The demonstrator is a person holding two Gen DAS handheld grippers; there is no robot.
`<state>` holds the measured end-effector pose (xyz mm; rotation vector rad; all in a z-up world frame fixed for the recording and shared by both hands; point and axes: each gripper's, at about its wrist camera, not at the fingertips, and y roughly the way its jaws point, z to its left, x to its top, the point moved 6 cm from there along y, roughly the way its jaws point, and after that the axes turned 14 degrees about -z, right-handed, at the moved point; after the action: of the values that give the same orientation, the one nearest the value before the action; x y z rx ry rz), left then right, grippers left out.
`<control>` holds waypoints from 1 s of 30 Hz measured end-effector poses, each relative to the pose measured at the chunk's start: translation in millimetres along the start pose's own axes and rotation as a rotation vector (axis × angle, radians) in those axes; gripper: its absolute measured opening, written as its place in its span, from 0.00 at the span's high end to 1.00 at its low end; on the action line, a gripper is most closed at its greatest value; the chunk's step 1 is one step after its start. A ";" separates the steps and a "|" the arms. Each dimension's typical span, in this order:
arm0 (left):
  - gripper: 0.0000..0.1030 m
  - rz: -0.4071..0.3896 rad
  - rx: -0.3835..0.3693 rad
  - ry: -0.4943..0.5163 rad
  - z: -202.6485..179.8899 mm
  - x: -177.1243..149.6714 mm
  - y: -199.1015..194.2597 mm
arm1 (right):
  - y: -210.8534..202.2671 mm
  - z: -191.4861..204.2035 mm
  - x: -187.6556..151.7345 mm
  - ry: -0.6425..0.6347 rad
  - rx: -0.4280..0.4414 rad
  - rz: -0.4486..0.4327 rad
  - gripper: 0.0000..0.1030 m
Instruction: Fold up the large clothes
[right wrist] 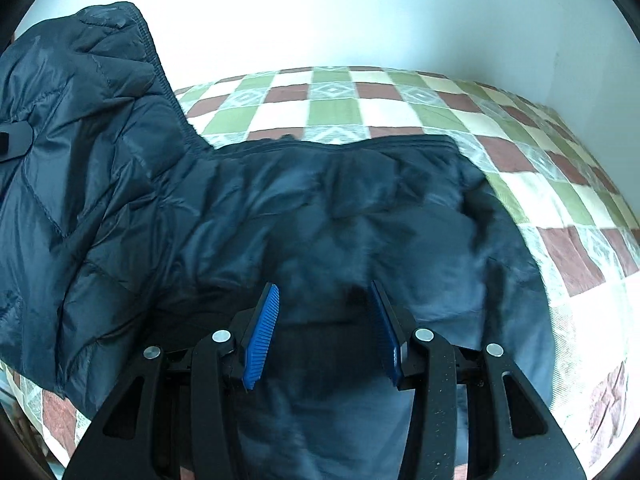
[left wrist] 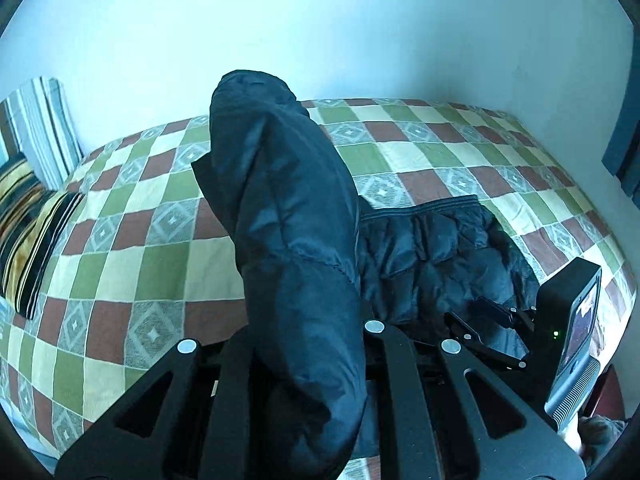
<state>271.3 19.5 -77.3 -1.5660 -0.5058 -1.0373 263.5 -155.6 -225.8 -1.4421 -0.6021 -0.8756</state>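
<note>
While the padded jacket (right wrist: pixel 328 216) lay partly spread on the checked bedcover (right wrist: pixel 520 152), one fold of it was in hand; entry as follows:

Item, left tongs (left wrist: pixel 304 360): clenched on a thick roll of the jacket, likely a sleeve (left wrist: pixel 280 208), which stood up ahead of them and leaned toward the wall (left wrist: pixel 360 20). Their pads were buried in the cloth and could not be seen.

Item, right tongs (right wrist: pixel 324 332): released, the blue pads (right wrist: pixel 260 340) well apart, hovering over the jacket's body with smooth cloth between and beneath them. Whether the pads touched the cloth could not be told.

Item, jacket: body directly ahead of the right tongs, its ribbed hem at the far edge; a raised quilted part to their left, lifted off the bed.

Step judged: folding the sleeve or side panel inward over the body. Next move would call for the left tongs to carry the held roll across and lay it flat, while the right tongs pinned or gripped the body to stop it sliding.

Item, striped pillows (left wrist: pixel 28 200): far to the left of the left tongs.

Hidden or unclear: the jacket's near edge, cut off under both tongs; the collar or hood, not made out; the cloth just past the right tongs, blurred; a dark clip at the left edge of the right view, unidentified
</note>
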 end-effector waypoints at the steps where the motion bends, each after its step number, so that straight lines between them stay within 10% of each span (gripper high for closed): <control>1: 0.88 0.001 -0.003 0.008 -6.9 0.6 1.9 | -0.5 -6.6 0.0 0.007 -0.005 0.000 0.55; 30: 0.88 0.113 -0.083 0.221 -194.1 -52.4 90.6 | -32.3 -171.8 -16.0 0.128 -0.218 0.007 0.51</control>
<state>248.2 -176.4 -175.8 -1.5111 -0.2227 -1.1399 202.3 -320.0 -232.3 -1.5678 -0.4148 -1.0453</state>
